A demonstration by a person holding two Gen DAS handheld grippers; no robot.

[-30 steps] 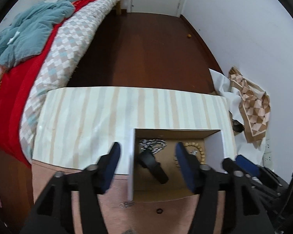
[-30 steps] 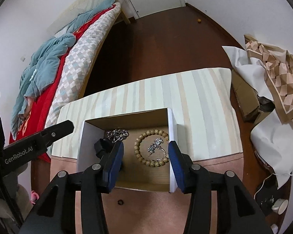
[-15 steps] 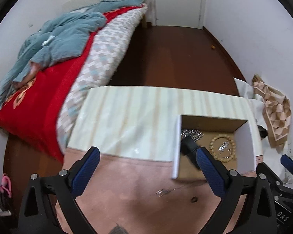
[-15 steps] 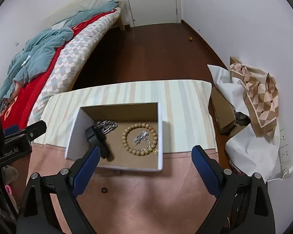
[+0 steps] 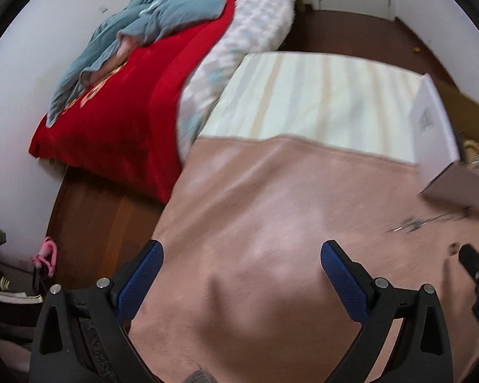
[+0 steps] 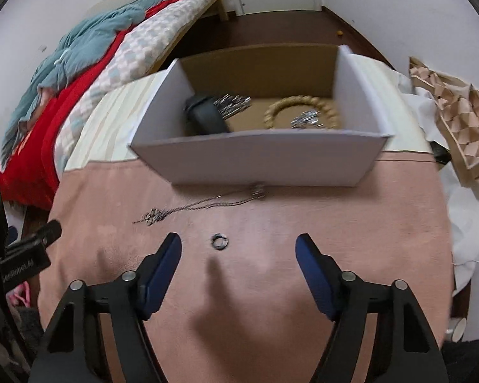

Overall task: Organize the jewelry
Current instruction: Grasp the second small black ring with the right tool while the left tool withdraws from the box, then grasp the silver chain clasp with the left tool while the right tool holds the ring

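Observation:
A white cardboard box [image 6: 258, 159] stands on the table and holds a bead bracelet [image 6: 301, 111], a black object [image 6: 204, 118] and silver pieces [image 6: 233, 103]. A thin silver chain necklace [image 6: 201, 206] lies on the pink cloth in front of the box. A small dark ring [image 6: 219, 242] lies just ahead of my right gripper [image 6: 238, 255], which is open and empty. My left gripper [image 5: 239, 265] is open and empty over bare pink cloth, left of the box [image 5: 434, 127]. The necklace [image 5: 424, 221] and ring [image 5: 452, 249] show blurred at the right of the left wrist view.
The table carries a pink cloth [image 6: 239, 287] near me and a striped cloth [image 5: 319, 95] farther off. A bed with a red and blue cover [image 5: 127, 79] runs along the left. Crumpled paper and patterned fabric [image 6: 456, 118] lie on the floor at the right.
Both grippers have pulled back from the box and down toward the pink cloth. The left one swung left. The ring and necklace now lie close in front of the right gripper.

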